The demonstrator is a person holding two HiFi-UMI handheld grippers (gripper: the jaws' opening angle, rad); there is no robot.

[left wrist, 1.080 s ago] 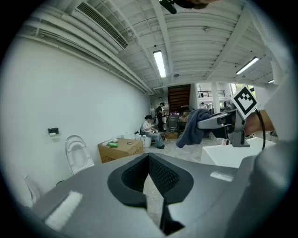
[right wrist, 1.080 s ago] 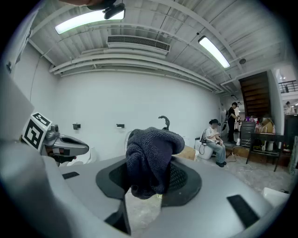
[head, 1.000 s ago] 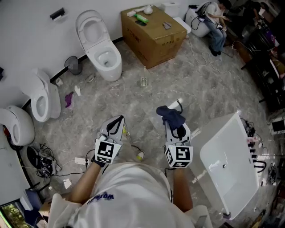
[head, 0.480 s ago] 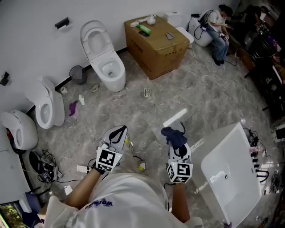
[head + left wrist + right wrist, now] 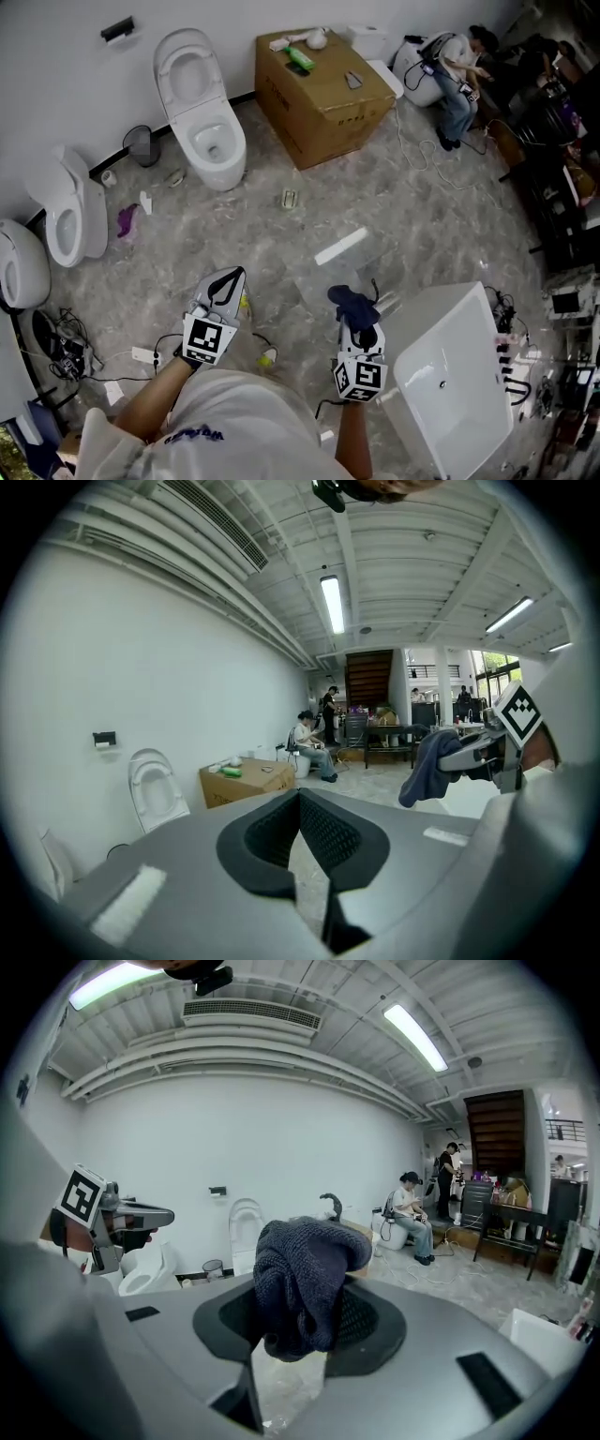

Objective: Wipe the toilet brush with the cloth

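My right gripper [image 5: 357, 317] is shut on a bunched dark blue cloth [image 5: 352, 301], held over the marble floor. In the right gripper view the cloth [image 5: 302, 1274] fills the jaws and hides the fingertips. My left gripper [image 5: 228, 277] is held at the same height to the left, its jaws shut to a point with nothing in them [image 5: 300, 795]. From the left gripper view the cloth [image 5: 427, 766] hangs off the right gripper. A white brush-like item [image 5: 305, 40] lies on top of the cardboard box [image 5: 323, 98], far ahead of both grippers.
A white toilet [image 5: 199, 112] stands by the wall, with two more [image 5: 66, 211] at the left. A white basin [image 5: 450, 370] lies close at my right. A white bar [image 5: 340, 246], a small bin [image 5: 139, 143] and cables [image 5: 66, 352] lie on the floor. A person [image 5: 459, 75] sits at the back right.
Both grippers now sit lower in the head view, farther from the toilet and the box. The cloth has stayed in the right gripper; the left one has stayed shut and empty.
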